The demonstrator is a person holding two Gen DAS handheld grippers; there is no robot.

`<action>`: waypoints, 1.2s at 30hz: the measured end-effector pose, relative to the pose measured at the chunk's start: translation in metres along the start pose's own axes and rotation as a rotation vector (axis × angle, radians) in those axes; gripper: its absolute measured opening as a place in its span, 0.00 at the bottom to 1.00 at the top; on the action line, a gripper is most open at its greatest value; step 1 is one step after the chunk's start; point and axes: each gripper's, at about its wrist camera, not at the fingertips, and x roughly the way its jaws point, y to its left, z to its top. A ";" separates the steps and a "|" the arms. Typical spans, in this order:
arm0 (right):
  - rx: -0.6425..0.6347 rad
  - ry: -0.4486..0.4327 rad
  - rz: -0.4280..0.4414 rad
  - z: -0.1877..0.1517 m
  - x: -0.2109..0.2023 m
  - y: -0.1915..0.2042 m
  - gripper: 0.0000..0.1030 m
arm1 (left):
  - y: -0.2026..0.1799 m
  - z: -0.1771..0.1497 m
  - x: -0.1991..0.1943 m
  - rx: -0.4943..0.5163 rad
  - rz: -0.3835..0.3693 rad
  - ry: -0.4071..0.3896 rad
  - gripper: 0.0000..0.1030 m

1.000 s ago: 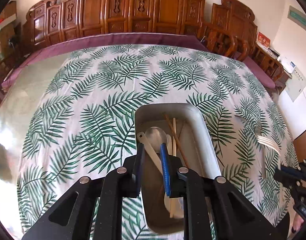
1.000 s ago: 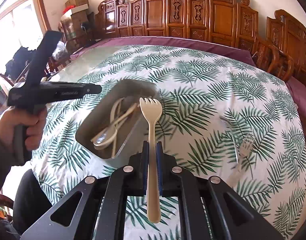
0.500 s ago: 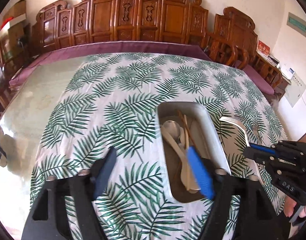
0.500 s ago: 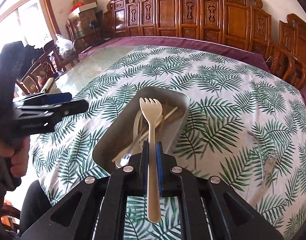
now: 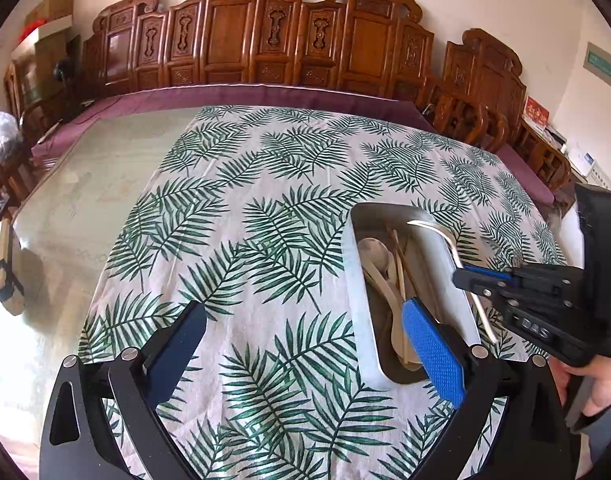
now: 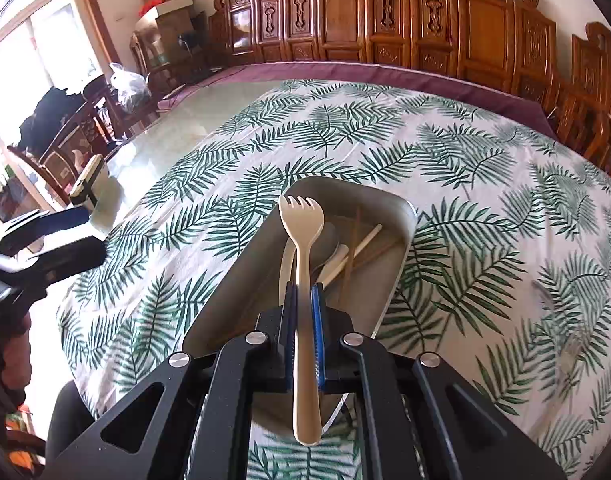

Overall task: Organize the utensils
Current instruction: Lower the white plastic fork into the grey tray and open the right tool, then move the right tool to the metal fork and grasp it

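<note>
A grey rectangular tray (image 5: 355,264) (image 6: 241,280) sits on the leaf-print tablecloth and holds a beige spoon (image 5: 375,252), chopsticks (image 6: 363,240) and other beige utensils. My right gripper (image 6: 304,300) is shut on a beige fork (image 6: 301,224), held directly above the tray with the tines pointing away; it also shows in the left wrist view (image 5: 471,276) with the fork (image 5: 437,232) over the tray's right side. My left gripper (image 5: 305,332) is wide open and empty, just left of the tray's near end.
A clear fork (image 6: 577,332) lies on the cloth to the right of the tray. Carved wooden chairs (image 5: 265,36) line the table's far side. Bare glass tabletop (image 5: 77,200) lies left of the cloth. A small beige object (image 5: 3,264) sits at the left edge.
My left gripper opened wide after releasing a utensil into the tray and drew back to the left. My right gripper carried the fork from beside the tray to over it.
</note>
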 end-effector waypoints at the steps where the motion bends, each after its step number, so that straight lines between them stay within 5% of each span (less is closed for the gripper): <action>1: 0.007 0.003 -0.001 0.002 0.005 0.000 0.09 | 0.001 -0.001 -0.001 -0.003 0.002 -0.001 0.92; 21: 0.092 0.051 0.033 0.011 0.044 -0.011 0.10 | -0.003 -0.006 -0.007 0.006 0.017 0.006 0.92; 32: 0.053 -0.053 0.009 -0.016 -0.029 -0.036 0.10 | -0.037 -0.005 -0.004 0.019 -0.002 -0.001 0.92; 36: 0.061 -0.067 -0.051 -0.038 -0.059 -0.070 0.19 | -0.058 -0.005 0.001 0.025 -0.022 0.002 0.92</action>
